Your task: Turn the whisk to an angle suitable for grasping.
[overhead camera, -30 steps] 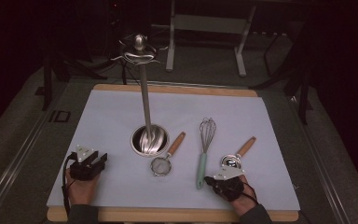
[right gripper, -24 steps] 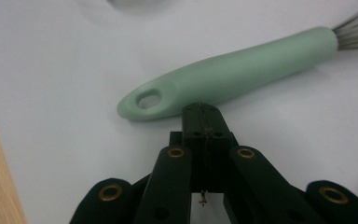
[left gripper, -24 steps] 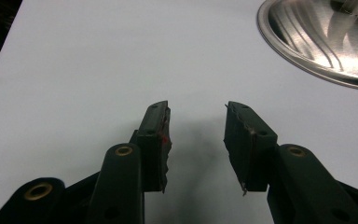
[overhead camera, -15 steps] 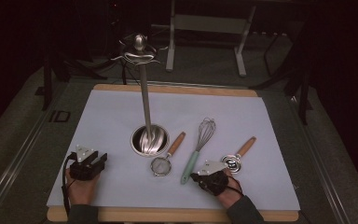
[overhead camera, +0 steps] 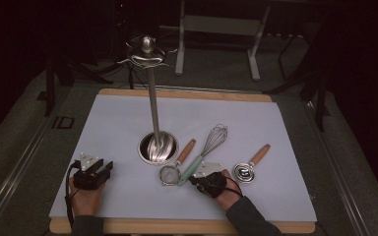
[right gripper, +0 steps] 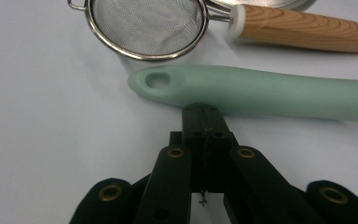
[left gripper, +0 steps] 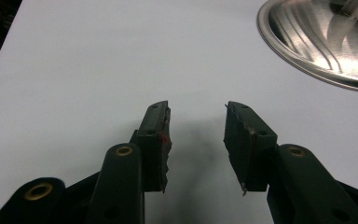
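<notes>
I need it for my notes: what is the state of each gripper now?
Left gripper: open, nothing between its jaws.
Right gripper: closed, holding nothing, tips against the whisk's green handle.

The white counter [overhead camera: 128, 128] is evenly lit from above while its surroundings sink into darkness; glare streaks the steel base [left gripper: 326, 37], and the close views blur softly.

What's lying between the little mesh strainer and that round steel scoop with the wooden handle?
In the high view, the whisk with its mint-green handle lies between the strainer and the scoop, along with the shut right gripper at that handle.
</notes>
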The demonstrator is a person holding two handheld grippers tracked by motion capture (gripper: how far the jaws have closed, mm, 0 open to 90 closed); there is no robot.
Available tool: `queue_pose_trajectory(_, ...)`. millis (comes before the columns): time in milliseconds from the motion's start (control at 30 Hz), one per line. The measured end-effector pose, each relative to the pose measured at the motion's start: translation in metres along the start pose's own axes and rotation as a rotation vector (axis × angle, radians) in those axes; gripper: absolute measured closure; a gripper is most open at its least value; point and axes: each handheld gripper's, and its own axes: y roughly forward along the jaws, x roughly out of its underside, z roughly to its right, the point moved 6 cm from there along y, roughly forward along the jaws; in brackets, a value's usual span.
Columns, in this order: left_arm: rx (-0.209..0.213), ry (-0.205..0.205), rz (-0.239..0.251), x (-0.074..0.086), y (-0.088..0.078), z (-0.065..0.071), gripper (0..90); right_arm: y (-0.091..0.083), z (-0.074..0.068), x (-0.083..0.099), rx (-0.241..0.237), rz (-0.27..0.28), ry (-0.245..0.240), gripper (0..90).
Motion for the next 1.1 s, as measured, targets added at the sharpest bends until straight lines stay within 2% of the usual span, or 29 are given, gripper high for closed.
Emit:
queue_pose_trajectory(200, 0.001, -0.001, 0.0, 0.0, 0.0, 0.0, 60.4, -0.001, 0.004, -0.003, -0.003, 0.003, -0.006, 87.7)
queue_pose_trajectory(300, 0.001, -0.001, -0.001, 0.0, 0.0, 0.0, 60.3, -0.011, 0.017, -0.007, 0.014, 0.03, 0.016, 76.4)
queue_pose_trajectory(333, 0.001, -0.001, -0.001, 0.0, 0.0, 0.0, 60.3, -0.011, 0.017, -0.007, 0.014, 0.03, 0.016, 76.4)
queue_pose_trajectory(367, 0.001, -0.001, -0.001, 0.0, 0.0, 0.0, 60.3, -0.015, 0.024, -0.009, 0.022, 0.036, 0.023, 68.2)
queue_pose_trajectory(400, 0.001, -0.001, -0.002, 0.0, 0.0, 0.0, 60.3, -0.017, 0.029, -0.01, 0.025, 0.039, 0.029, 65.1)
queue_pose_trajectory(567, 0.001, 0.0, -0.003, 0.0, 0.0, 0.0, 60.2, -0.018, 0.049, -0.014, 0.025, 0.037, 0.038, 51.4)
queue_pose_trajectory(700, 0.003, -0.002, -0.004, 0.0, 0.0, 0.0, 60.0, -0.014, 0.061, -0.018, 0.001, 0.031, 0.034, 39.8)
queue_pose_trajectory(833, 0.003, -0.004, -0.002, 0.0, 0.0, 0.0, 60.0, -0.007, 0.068, -0.021, -0.029, 0.017, 0.018, 32.9)
queue_pose_trajectory(1000, 0.004, -0.004, -0.005, 0.0, 0.001, 0.0, 59.9, -0.002, 0.073, -0.03, -0.054, 0.021, -0.002, 28.0)
queue_pose_trajectory(1100, 0.004, -0.005, -0.005, 0.0, 0.001, 0.0, 59.9, 0.005, 0.077, -0.036, -0.073, 0.007, 0.01, 27.4)
